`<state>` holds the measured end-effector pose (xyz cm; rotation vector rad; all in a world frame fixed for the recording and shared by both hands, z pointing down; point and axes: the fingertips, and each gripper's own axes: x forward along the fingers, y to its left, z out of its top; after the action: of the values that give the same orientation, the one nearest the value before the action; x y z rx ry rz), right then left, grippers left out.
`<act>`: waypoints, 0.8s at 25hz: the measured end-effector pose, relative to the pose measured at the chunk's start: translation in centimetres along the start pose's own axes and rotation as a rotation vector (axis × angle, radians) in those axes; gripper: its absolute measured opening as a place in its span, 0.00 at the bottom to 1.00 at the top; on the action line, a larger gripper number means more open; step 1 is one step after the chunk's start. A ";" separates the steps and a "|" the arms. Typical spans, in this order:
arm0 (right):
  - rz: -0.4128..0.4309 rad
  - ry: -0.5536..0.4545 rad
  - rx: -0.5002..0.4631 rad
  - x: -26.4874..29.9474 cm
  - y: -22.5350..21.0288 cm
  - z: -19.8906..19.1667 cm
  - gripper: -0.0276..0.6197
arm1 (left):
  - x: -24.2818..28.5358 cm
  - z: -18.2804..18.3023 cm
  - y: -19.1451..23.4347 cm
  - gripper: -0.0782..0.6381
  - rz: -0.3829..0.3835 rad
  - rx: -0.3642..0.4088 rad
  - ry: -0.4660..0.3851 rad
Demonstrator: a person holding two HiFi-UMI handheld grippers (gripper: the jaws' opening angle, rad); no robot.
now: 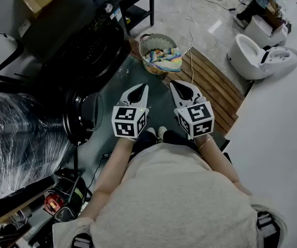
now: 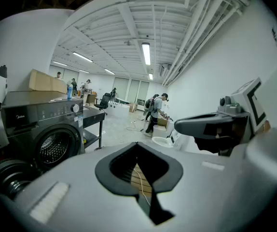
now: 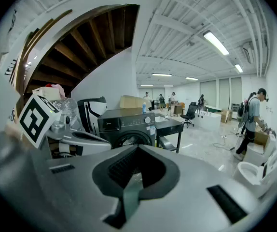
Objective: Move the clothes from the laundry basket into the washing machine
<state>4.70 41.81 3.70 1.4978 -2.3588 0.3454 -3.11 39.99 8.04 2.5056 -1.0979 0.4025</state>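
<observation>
On the floor at 12 o'clock, the laundry basket (image 1: 147,41) holds the clothes (image 1: 165,60); the washing machine (image 1: 86,50) stands at 10 o'clock. My left fingers (image 1: 138,93) and right fingers (image 1: 186,92) are closed and empty. Risk: if I reach in without parting them, I merely shove the basket.

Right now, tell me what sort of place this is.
Probably an open workshop or test lab, not a home laundry: a washing machine and laundry basket share the floor with a toilet, under a bare industrial ceiling with strip lights.
</observation>
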 end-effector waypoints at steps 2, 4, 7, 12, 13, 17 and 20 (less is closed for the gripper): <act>0.002 0.002 -0.006 -0.2 0.0 -0.1 0.05 | 0.0 0.0 0.1 0.12 0.022 -0.006 -0.004; -0.002 0.006 -0.008 -0.3 -0.2 -0.4 0.05 | 0.0 -0.2 0.1 0.12 0.030 -0.009 -0.001; -0.006 0.012 -0.003 -0.5 -0.4 -0.6 0.05 | 0.2 -0.3 -0.1 0.12 0.027 -0.012 0.006; 0.015 -0.021 0.022 -0.8 -0.9 -0.3 0.05 | 0.6 0.0 -0.5 0.12 0.028 -0.022 -0.008; 0.025 -0.035 0.035 -0.9 -1.0 -0.2 0.05 | 0.8 0.0 -0.6 0.12 0.027 -0.024 -0.011; 0.048 -0.056 0.057 -1.1 -2.1 -0.4 0.05 | 1.5 0.2 -1.0 0.12 0.034 -0.025 -0.020; 0.058 -0.040 0.064 -0.7 -2.9 -1.2 0.05 | 2.3 0.0 -1.2 0.12 0.044 -0.041 -0.017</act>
<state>7.76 41.56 4.59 1.4807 -2.4478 0.4127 -0.71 39.29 8.71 2.4578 -1.1577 0.3675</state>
